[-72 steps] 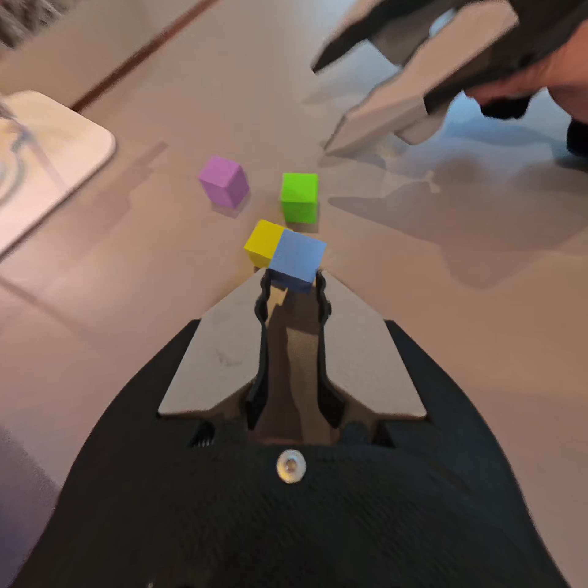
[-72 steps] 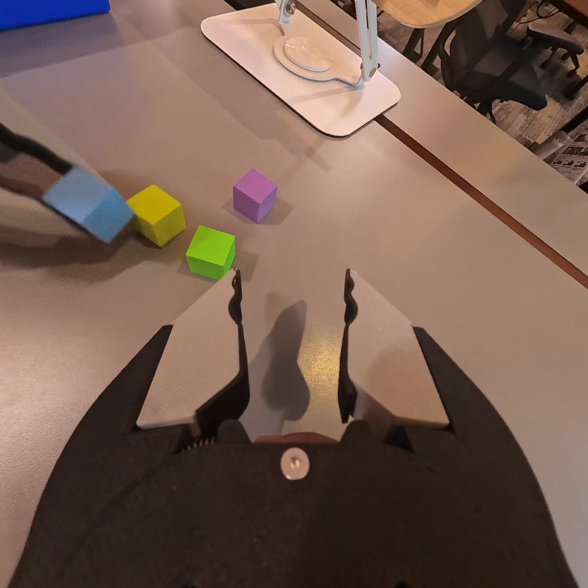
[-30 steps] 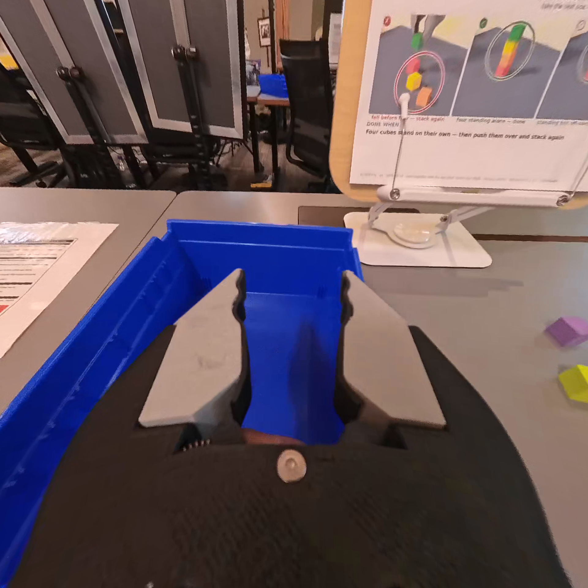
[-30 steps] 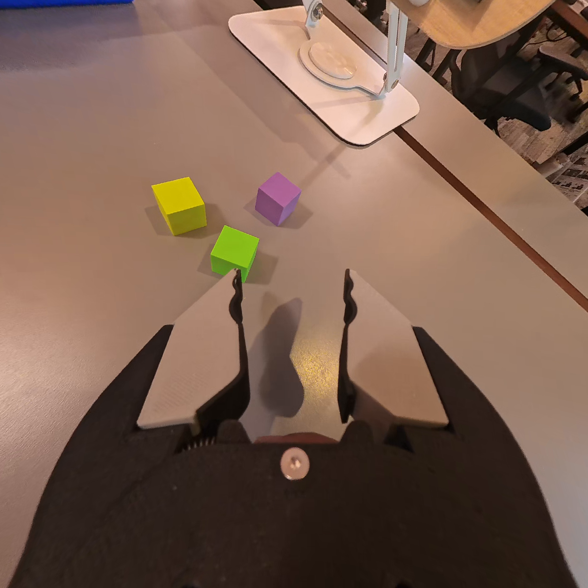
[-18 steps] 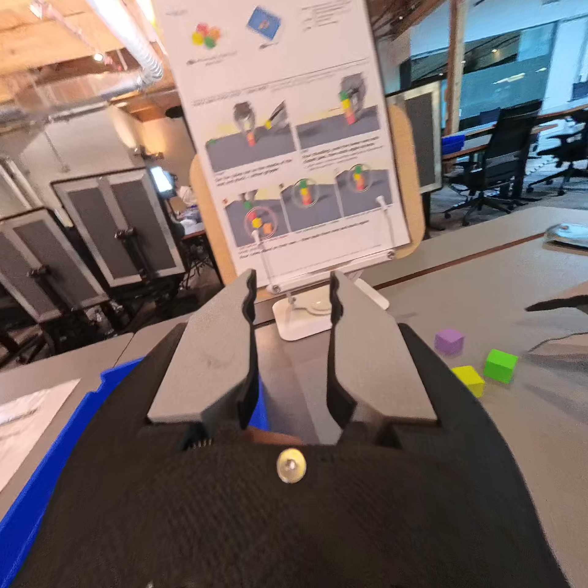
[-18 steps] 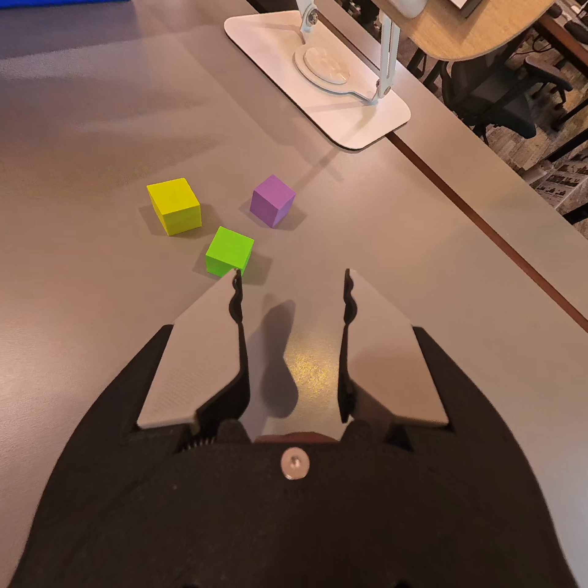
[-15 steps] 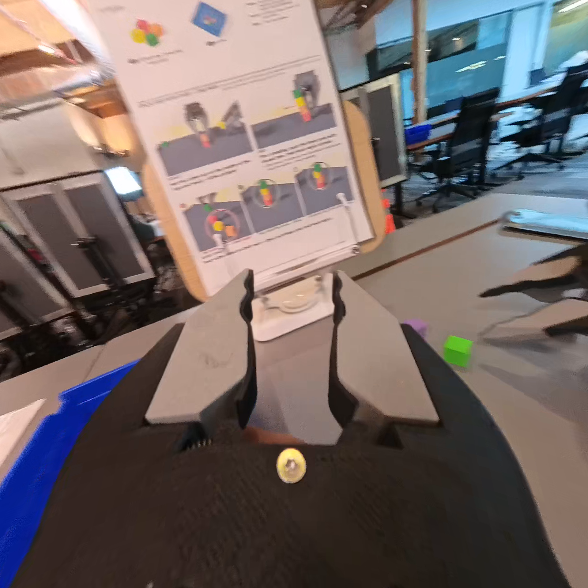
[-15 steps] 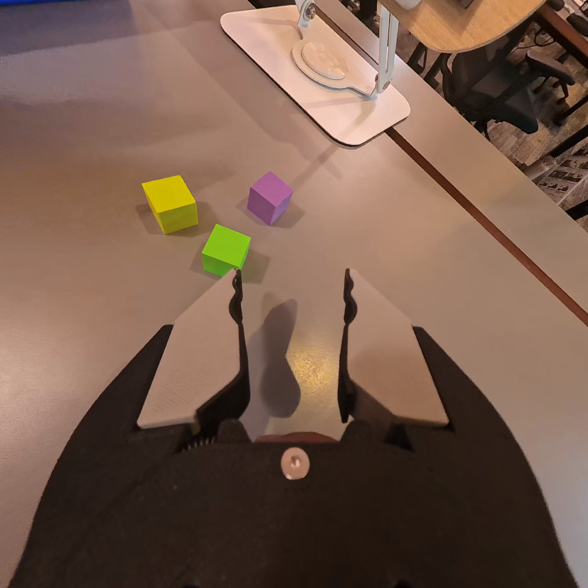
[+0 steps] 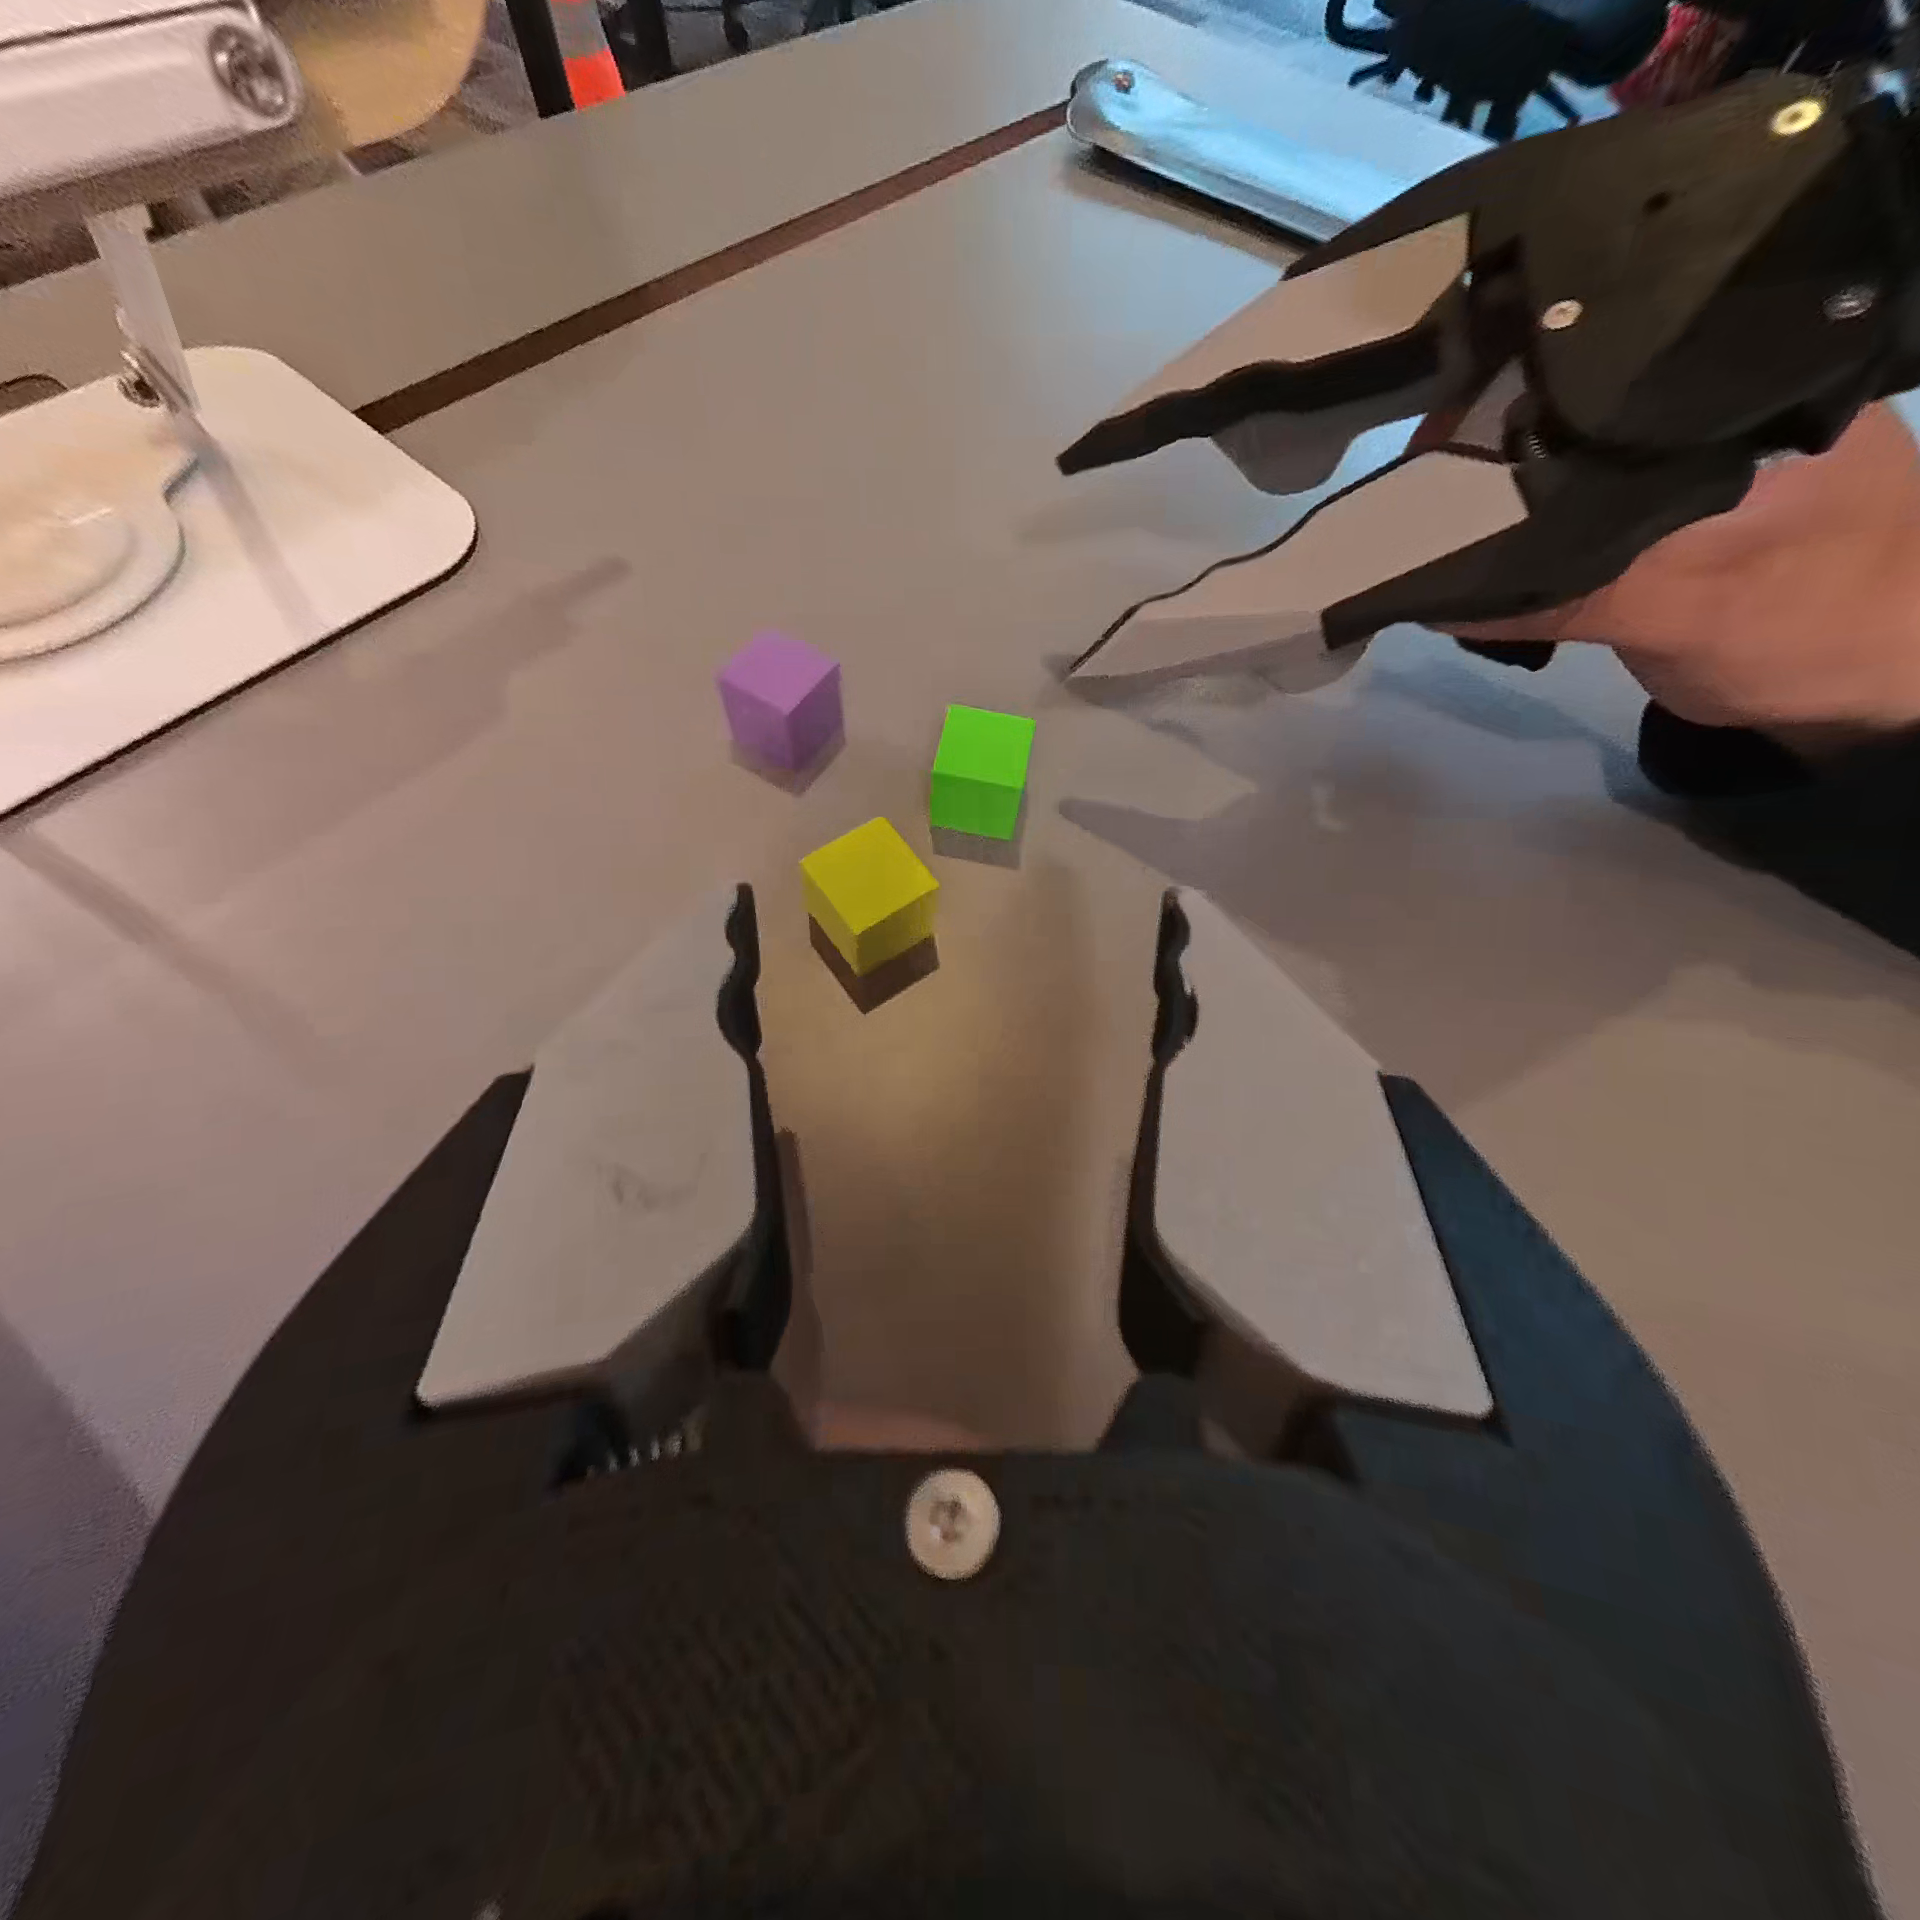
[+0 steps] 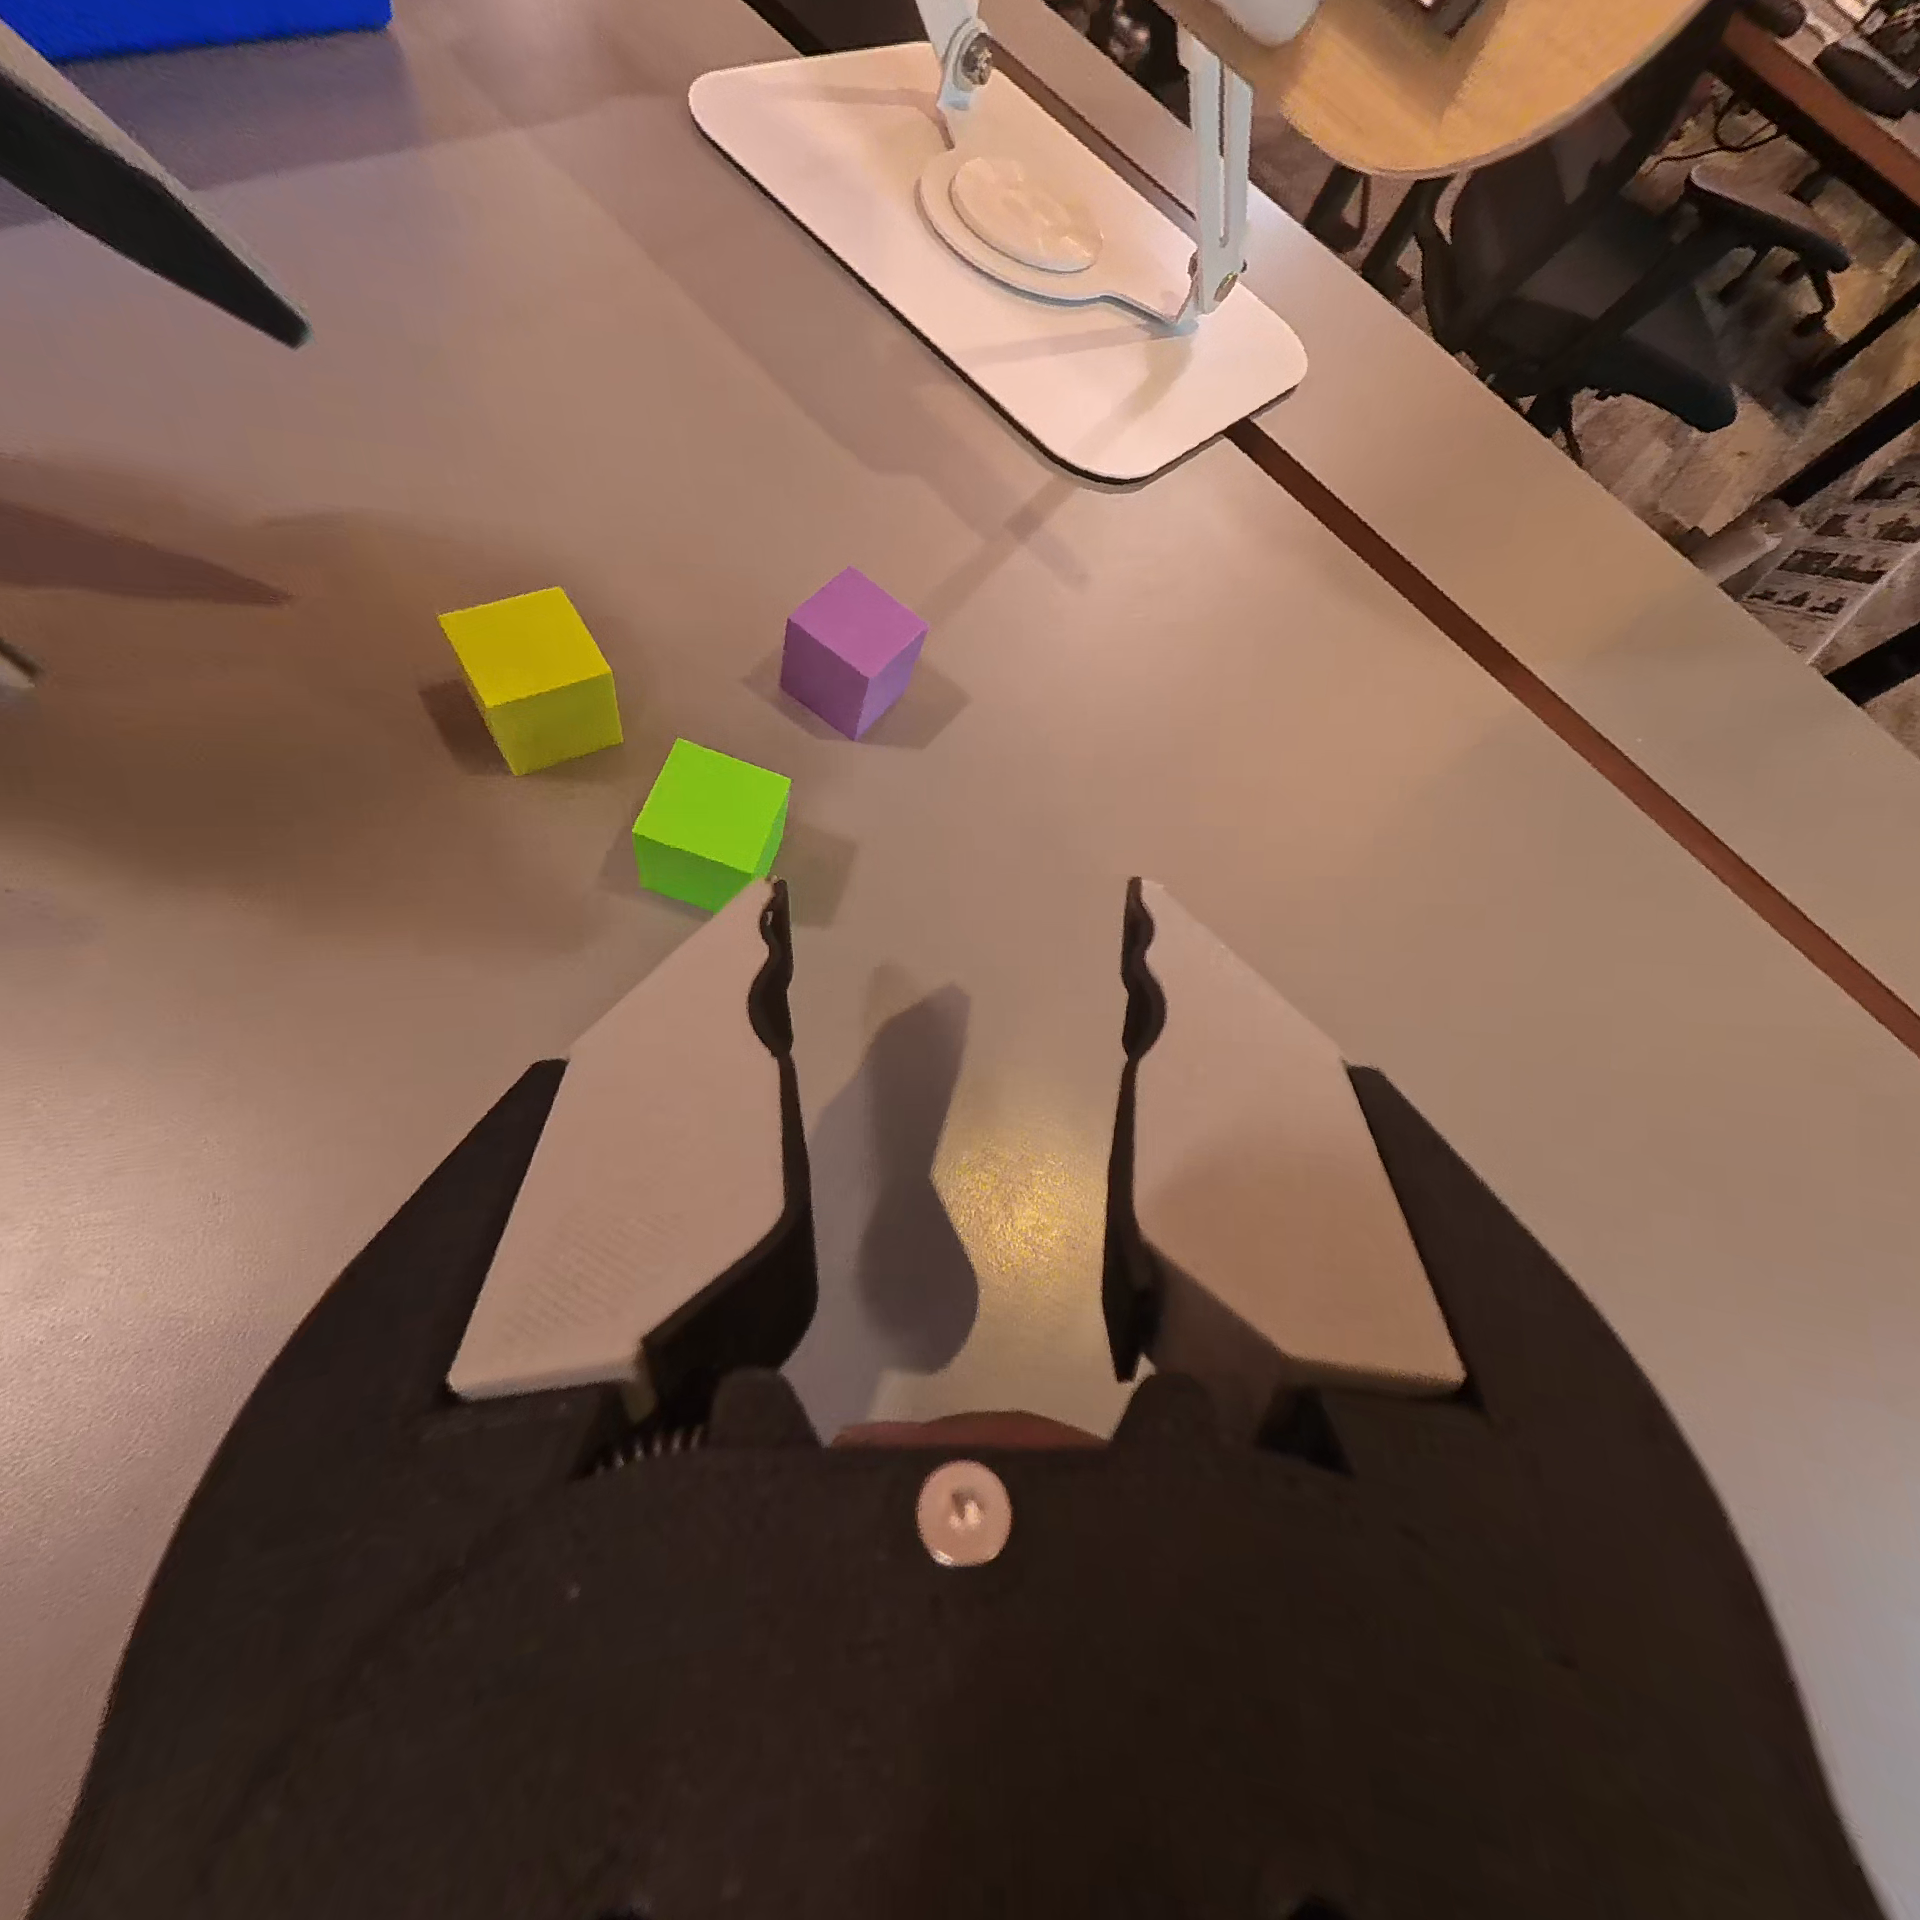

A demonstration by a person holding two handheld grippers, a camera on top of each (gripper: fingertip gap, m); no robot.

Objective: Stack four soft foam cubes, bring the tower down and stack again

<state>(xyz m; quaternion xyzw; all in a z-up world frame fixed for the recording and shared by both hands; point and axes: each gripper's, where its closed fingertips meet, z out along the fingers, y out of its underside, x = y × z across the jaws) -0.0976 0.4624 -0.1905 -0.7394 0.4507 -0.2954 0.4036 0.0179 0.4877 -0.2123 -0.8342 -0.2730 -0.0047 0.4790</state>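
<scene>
Three foam cubes lie apart on the grey table: a yellow cube (image 9: 871, 894) (image 10: 532, 677), a green cube (image 9: 981, 769) (image 10: 712, 823) and a purple cube (image 9: 781, 698) (image 10: 854, 650). No blue cube is in view. My left gripper (image 9: 954, 920) is open and empty, just short of the yellow cube, which sits ahead of the gap toward the left finger. My right gripper (image 10: 954, 904) is open and empty, its left fingertip just short of the green cube. It also shows in the left wrist view (image 9: 1070, 566), held by a hand at the right.
A white stand base (image 10: 997, 260) (image 9: 208, 540) holds a wooden board at the far side. A corner of a blue bin (image 10: 187, 21) shows at the top left. A dark seam (image 10: 1558, 707) crosses the table. A metal object (image 9: 1226, 145) lies farther back. The right tips stand about 4 cm off the green cube (image 9: 981, 769). Look for it in the right wrist view (image 10: 670, 791) too.
My left gripper carried the blue cube off to the blue bin, opened empty there, then swung back over the table to the yellow cube. My right gripper has hardly moved.
</scene>
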